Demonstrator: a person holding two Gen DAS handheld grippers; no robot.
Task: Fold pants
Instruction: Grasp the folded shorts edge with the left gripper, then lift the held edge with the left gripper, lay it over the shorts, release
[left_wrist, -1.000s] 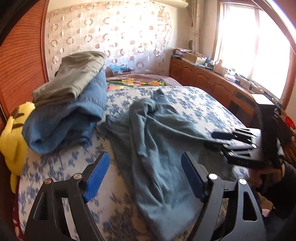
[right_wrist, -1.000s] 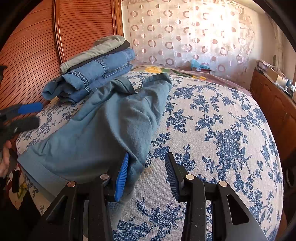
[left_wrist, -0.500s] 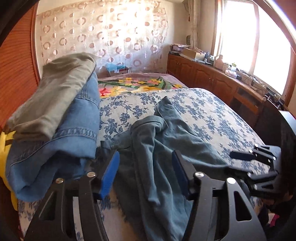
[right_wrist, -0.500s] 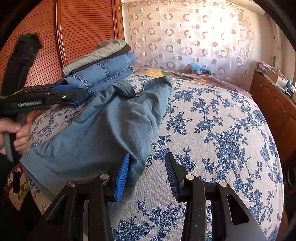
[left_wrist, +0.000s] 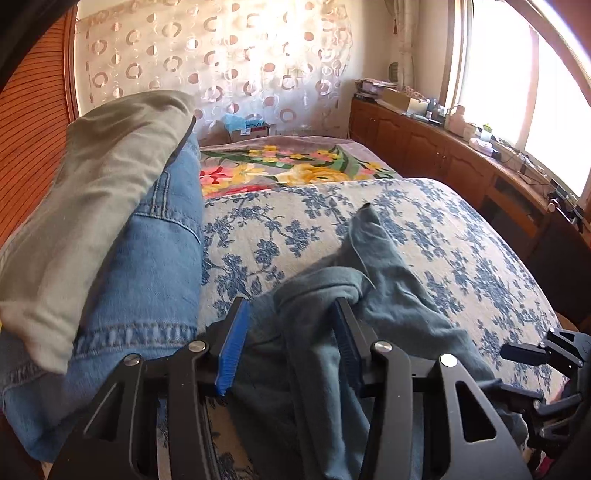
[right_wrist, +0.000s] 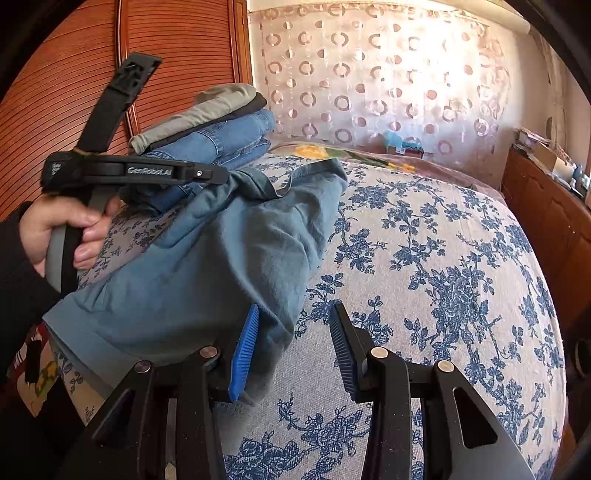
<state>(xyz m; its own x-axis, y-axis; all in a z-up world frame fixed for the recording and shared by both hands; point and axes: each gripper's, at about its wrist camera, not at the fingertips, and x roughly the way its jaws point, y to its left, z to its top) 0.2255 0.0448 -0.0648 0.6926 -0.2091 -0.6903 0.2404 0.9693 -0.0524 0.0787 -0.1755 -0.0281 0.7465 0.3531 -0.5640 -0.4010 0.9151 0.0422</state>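
The pants (right_wrist: 207, 266), a soft teal pair, are laid lengthwise on the flowered bedspread (right_wrist: 443, 258), waist end toward the far side and leg end toward the near edge. The left gripper (left_wrist: 291, 343) is held low over the waist end; its blue-padded fingers (left_wrist: 232, 347) stand apart, and a raised hump of waistband cloth is seen between them, the right-hand finger pressed against or into the fold. No pinch is made yet: the gap is wider than the cloth, so the jaws are read as open and merely straddling the band. This placement is judged to be a set-up for seizing the waist corner. Just to the left of the left fingers a stack of folded jeans (left_wrist: 147, 280) with a grey-green garment (left_wrist: 92, 192) on top is seen, close enough that its side nearly touches the left finger; the stack is presumably finished work, set aside clear of the folding area. The right gripper (right_wrist: 291, 350) is held at the leg end, its fingers likewise spread. The hem edge of the pants lies against the inner face of its left finger (right_wrist: 243, 350); bare bedspread is seen between that edge and the right finger. Nothing is clamped there. The two grippers are thus posted at opposite ends of the garment, judged as the stance needed to lift both ends together and bring one over the other. The fold itself is not yet started. Risk noted: thick bunched waistband may slip from a shallow pinch.
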